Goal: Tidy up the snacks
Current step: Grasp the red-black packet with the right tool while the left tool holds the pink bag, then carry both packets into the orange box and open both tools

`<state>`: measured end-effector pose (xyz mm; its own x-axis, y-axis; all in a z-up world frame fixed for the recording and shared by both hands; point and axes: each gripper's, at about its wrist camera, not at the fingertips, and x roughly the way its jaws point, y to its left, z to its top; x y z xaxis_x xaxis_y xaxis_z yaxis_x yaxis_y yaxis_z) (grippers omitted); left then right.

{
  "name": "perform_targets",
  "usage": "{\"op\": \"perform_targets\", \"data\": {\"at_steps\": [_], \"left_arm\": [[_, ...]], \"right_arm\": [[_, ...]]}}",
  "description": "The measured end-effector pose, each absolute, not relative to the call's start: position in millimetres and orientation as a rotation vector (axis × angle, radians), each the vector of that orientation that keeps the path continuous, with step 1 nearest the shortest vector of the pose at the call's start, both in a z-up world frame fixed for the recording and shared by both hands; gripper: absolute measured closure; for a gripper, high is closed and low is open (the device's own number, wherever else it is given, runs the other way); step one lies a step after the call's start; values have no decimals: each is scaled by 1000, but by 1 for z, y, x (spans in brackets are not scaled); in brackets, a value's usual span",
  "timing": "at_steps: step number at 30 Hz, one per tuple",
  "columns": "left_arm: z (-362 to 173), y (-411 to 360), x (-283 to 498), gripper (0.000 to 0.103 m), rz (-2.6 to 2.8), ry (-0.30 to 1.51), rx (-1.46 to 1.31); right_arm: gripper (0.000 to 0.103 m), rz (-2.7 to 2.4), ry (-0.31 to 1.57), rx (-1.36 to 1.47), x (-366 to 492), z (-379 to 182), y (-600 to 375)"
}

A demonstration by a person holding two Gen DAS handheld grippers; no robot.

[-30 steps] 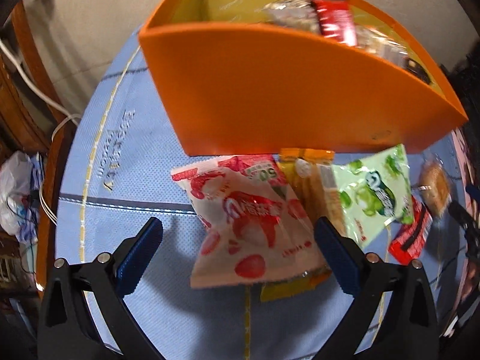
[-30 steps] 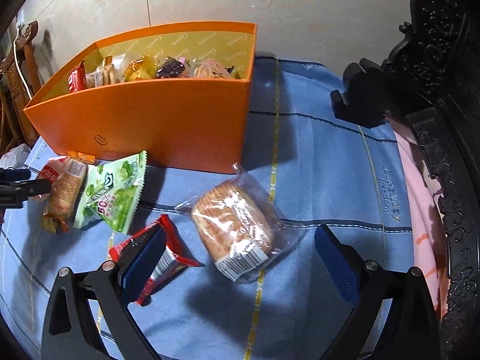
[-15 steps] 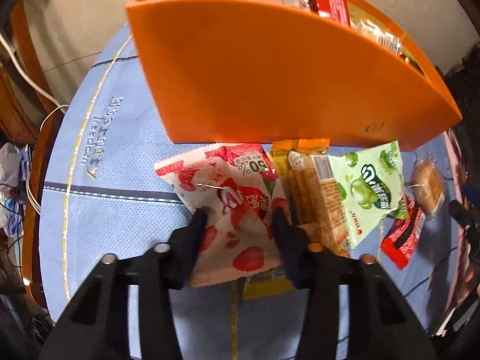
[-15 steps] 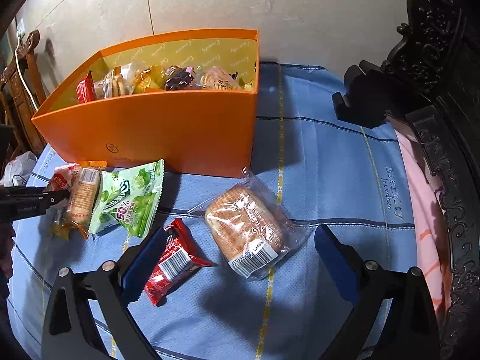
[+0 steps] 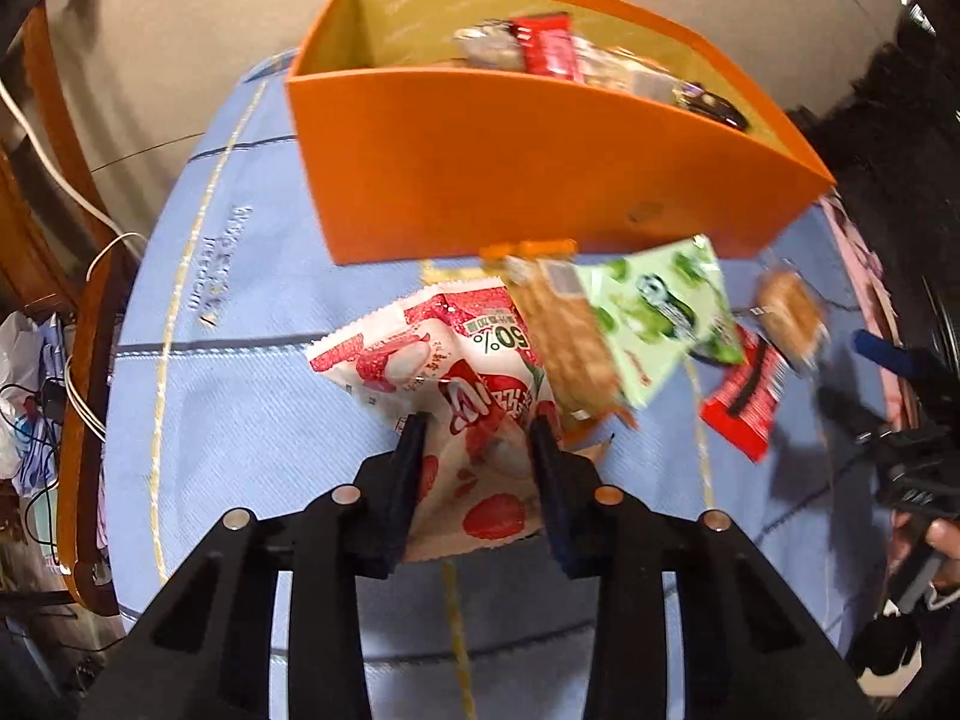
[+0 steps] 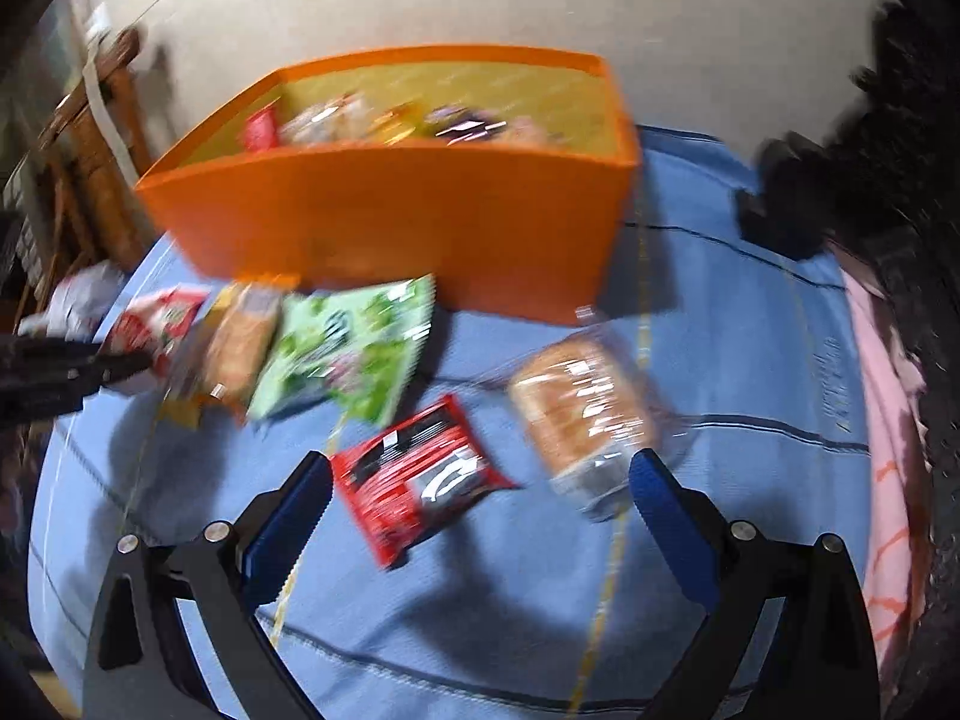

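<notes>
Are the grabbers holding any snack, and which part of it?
The left hand-held gripper pinches the strawberry bag near its bottom edge. The right hand-held gripper is open, holding nothing.

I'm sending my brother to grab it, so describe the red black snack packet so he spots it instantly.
Start at the orange box on the blue cloth. In front lies a row of snacks; the red packet sits between the green bag and the wrapped bread, the only one with black print.

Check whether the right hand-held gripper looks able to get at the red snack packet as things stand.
Probably yes. The right hand-held gripper is open just before the red snack packet, which lies flat on the blue cloth with nothing on top of it; the wrapped bread lies apart.
</notes>
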<state>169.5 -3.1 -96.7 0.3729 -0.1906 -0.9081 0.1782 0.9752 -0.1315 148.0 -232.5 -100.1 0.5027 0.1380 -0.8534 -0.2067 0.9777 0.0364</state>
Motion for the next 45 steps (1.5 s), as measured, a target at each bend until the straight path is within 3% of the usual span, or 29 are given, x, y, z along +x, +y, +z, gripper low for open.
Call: {"op": "perform_targets", "data": {"at_steps": [8, 12, 20, 21, 25, 36, 45], "left_arm": [[-96, -23, 155, 68, -294, 1171, -49], [-95, -15, 155, 68, -295, 1173, -62], [-92, -16, 157, 67, -308, 1169, -60], [-91, -17, 156, 67, -309, 1169, -59], [-91, -20, 155, 67, -320, 1172, -63], [-81, -24, 145, 67, -326, 1148, -40], [-26, -28, 146, 67, -337, 1016, -13]], "right_arm": [[5, 211, 1085, -132, 160, -130, -211], [20, 209, 1127, -108, 170, -141, -210], [32, 231, 1139, -179, 169, -144, -198], [47, 256, 1149, -166, 168, -145, -195], [57, 245, 1154, -177, 163, -139, -193], [59, 251, 1087, -118, 140, -101, -214], [59, 283, 894, -67, 154, -7, -217]]}}
